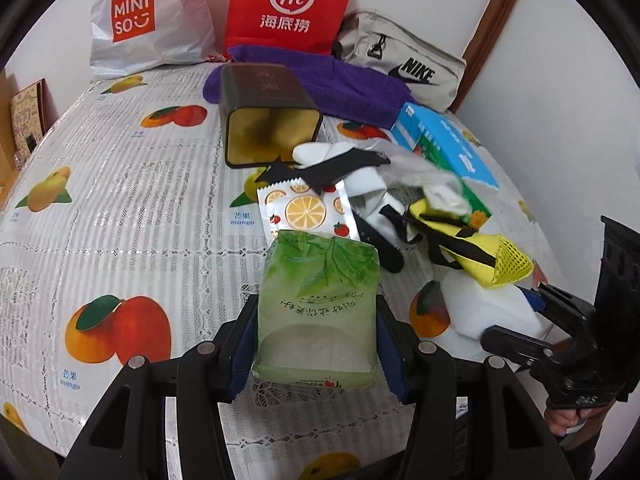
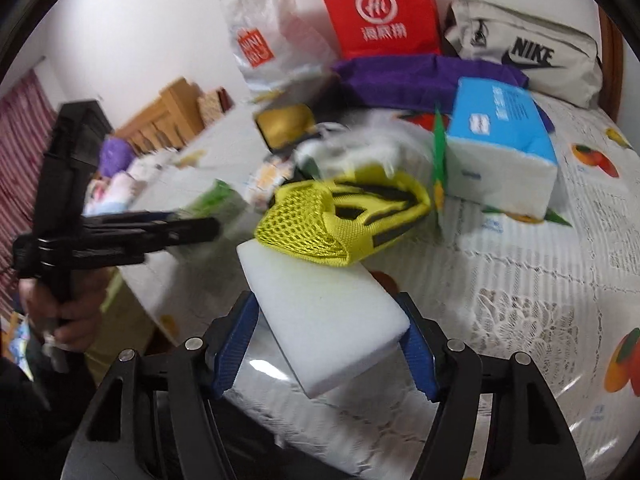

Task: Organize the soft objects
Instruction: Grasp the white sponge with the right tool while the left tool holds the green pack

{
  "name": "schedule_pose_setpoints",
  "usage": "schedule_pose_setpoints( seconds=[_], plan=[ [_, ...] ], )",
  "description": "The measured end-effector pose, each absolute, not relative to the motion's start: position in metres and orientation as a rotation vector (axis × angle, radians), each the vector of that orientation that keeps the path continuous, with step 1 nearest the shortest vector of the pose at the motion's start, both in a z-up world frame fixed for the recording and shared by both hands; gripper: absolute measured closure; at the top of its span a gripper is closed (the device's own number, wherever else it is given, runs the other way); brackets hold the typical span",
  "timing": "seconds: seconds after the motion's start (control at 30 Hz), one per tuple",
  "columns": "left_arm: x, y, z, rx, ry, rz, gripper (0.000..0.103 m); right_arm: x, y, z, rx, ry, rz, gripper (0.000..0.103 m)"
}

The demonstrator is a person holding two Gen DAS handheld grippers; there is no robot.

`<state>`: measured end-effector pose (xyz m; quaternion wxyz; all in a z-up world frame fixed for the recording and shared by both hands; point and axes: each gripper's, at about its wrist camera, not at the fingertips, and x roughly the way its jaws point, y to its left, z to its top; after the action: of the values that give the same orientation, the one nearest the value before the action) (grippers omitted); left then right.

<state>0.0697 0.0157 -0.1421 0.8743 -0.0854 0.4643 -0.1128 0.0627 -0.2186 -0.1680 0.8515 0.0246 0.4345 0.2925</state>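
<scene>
My left gripper point(image 1: 316, 340) is shut on a green tissue pack point(image 1: 318, 312) and holds it over the table's near edge. My right gripper point(image 2: 326, 336) is shut on a white foam block point(image 2: 320, 316), which also shows in the left wrist view point(image 1: 484, 308). A yellow mesh item with black straps point(image 2: 340, 216) rests on the block's far end; it shows in the left wrist view point(image 1: 480, 252) too. The pile behind holds white socks point(image 1: 360, 176), an orange-print sachet point(image 1: 308, 212) and a blue tissue box point(image 2: 500, 148). The right wrist view is motion-blurred.
A dark tin point(image 1: 268, 120) lies on its side, open end toward me. A purple cloth point(image 1: 340, 84), a Nike pouch point(image 1: 404, 60), a red bag point(image 1: 288, 4) and a Miniso bag point(image 1: 148, 20) line the wall. The fruit-print tablecloth point(image 1: 120, 200) covers the table.
</scene>
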Motion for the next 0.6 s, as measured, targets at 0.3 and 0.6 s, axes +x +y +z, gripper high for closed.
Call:
schedule_pose_setpoints(
  seconds=[0.3, 0.6],
  plan=[
    [0.065, 0.014, -0.136, -0.161, 0.954, -0.220, 0.052, 0.067, -0.207, -0.138, 0.022, 0.828, 0.598, 0.041],
    [0.066, 0.019, -0.139, -0.158, 0.959, -0.206, 0.052, 0.066, -0.238, -0.178, -0.001, 0.953, 0.502, 0.043]
  ],
)
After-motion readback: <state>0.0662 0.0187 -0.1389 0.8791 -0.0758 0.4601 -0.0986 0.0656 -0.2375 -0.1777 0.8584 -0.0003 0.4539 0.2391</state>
